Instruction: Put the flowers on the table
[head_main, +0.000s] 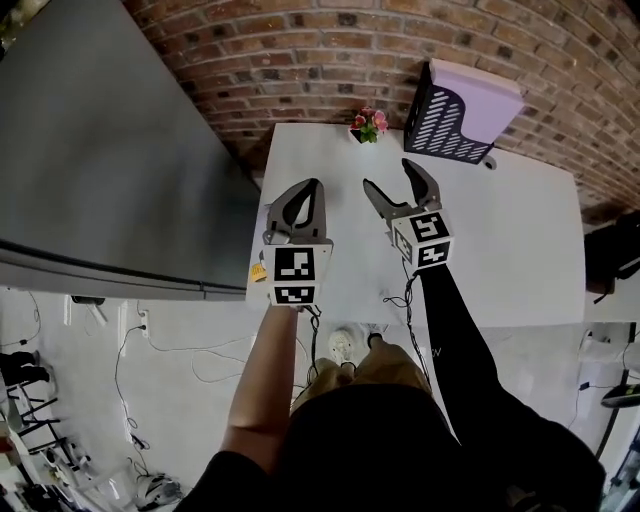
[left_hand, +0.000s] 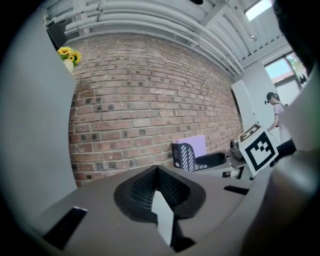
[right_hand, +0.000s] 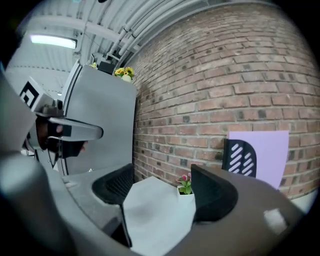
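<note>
My left tongs (head_main: 312, 186) are pressed together with nothing between them; in the left gripper view the two pads meet in one line (left_hand: 157, 167). My right tongs (head_main: 388, 175) stand wide and empty, both low in the frame over the near part of the white table (head_main: 500, 230).

The pink flowers (head_main: 369, 123) in their small white pot stand on the table, at the top centre of the head view, close to the brick wall and just left of the black file holder (head_main: 450, 120). In the right gripper view the pot (right_hand: 185, 187) shows beside the right pad, well ahead of it. A bunch of yellow flowers (right_hand: 123, 73) stands on top of the grey cabinet (head_main: 100, 150), at the upper left. I cannot tell which one the task means.

I judge the dangers as follows. The pink pot looks light and top-heavy, so a push forward with the right tongs off-centre could knock it over or drive it against the wall. If the yellow bunch is wanted, it stands high and near the cabinet's edge; a poor grip there could let it fall. The left tongs must open first.
</note>
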